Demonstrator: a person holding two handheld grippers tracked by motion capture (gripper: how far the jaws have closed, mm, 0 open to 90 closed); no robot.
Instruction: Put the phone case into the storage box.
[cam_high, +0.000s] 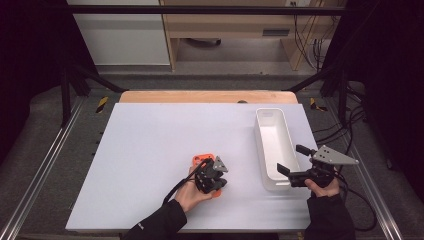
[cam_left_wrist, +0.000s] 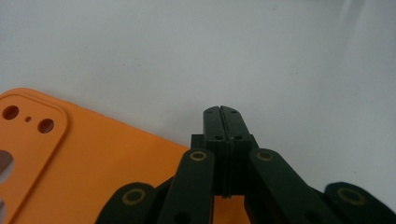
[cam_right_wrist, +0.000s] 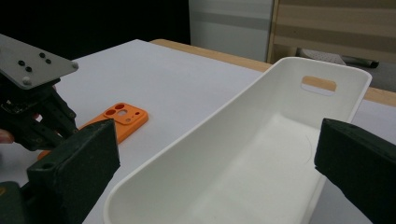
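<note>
An orange phone case (cam_high: 202, 160) lies flat on the white table (cam_high: 150, 150), near the middle front. My left gripper (cam_high: 212, 175) rests low over it, tilted down. In the left gripper view its jaws (cam_left_wrist: 222, 113) are pressed together with nothing between them, their tips over bare table just past the case's (cam_left_wrist: 70, 158) edge. My right gripper (cam_high: 292, 160) stands open at the near right end of a white bin (cam_high: 266, 116). In the right gripper view the wide-apart pads (cam_right_wrist: 88, 158) flank the empty bin (cam_right_wrist: 196, 135); the case (cam_right_wrist: 123, 119) and left gripper (cam_right_wrist: 32, 116) show farther left.
The bin is long and narrow, with a handle slot (cam_right_wrist: 318, 84) in its far end wall. A wooden strip (cam_high: 205, 97) runs along the table's far edge. Dark frame rails and cables (cam_high: 350, 125) stand right of the table.
</note>
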